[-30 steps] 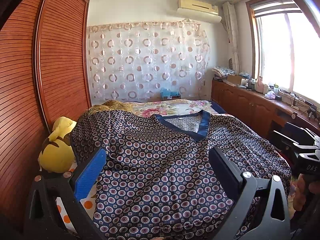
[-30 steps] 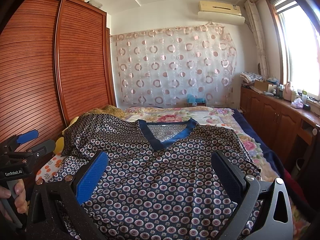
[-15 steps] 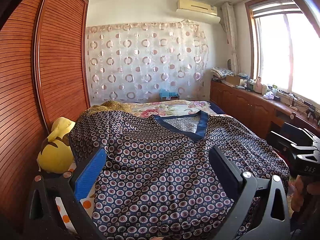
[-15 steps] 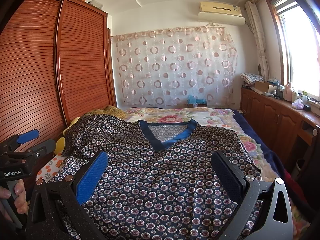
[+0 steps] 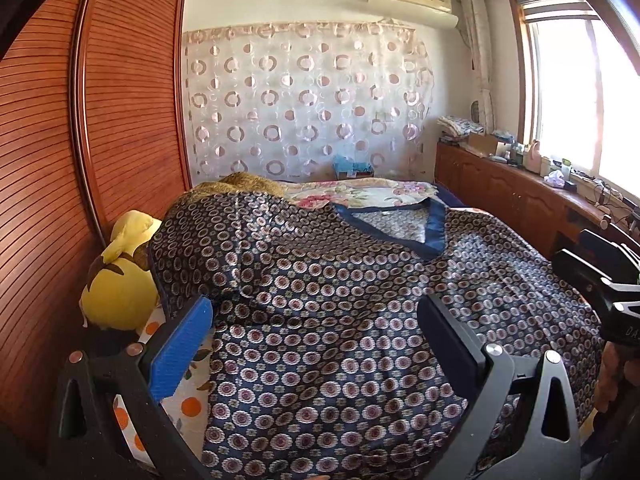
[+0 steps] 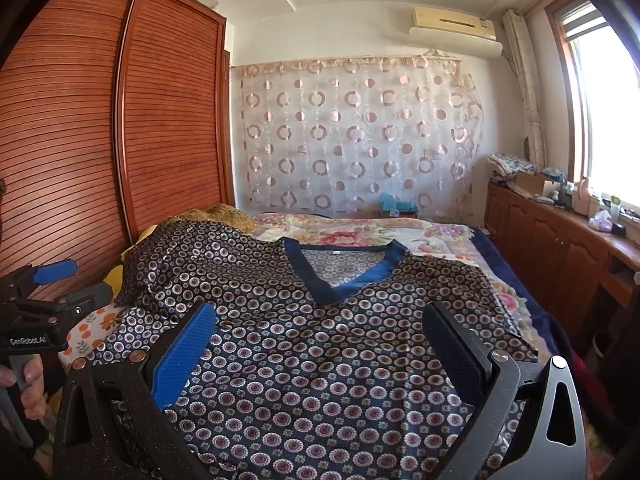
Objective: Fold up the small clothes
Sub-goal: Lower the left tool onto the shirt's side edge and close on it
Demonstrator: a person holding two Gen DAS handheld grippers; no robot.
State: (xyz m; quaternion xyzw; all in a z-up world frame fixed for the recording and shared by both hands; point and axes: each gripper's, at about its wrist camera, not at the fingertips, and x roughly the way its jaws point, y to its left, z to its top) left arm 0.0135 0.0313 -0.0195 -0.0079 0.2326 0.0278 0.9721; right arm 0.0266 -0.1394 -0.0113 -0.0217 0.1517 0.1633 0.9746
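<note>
A dark blue top with a circle print and a plain blue V-neck [image 5: 340, 300] [image 6: 320, 344] lies spread front-up across the bed. Its left sleeve drapes over a hump near the pillows. My left gripper [image 5: 316, 320] hovers over the top's lower left part, open, nothing between its fingers. My right gripper [image 6: 320, 328] hangs above the lower middle of the top, also open and empty. The left gripper [image 6: 48, 284] also shows at the left edge of the right wrist view, held in a hand.
A yellow plush toy [image 5: 120, 280] sits at the bed's left edge against a slatted wooden wardrobe [image 5: 80, 140]. Floral bedding [image 6: 360, 236] lies beyond the collar. A wooden cabinet [image 6: 560, 240] with clutter runs along the right wall under the window.
Both grippers have drifted only slightly; the views shift a little. The top lies as before and both stay open.
</note>
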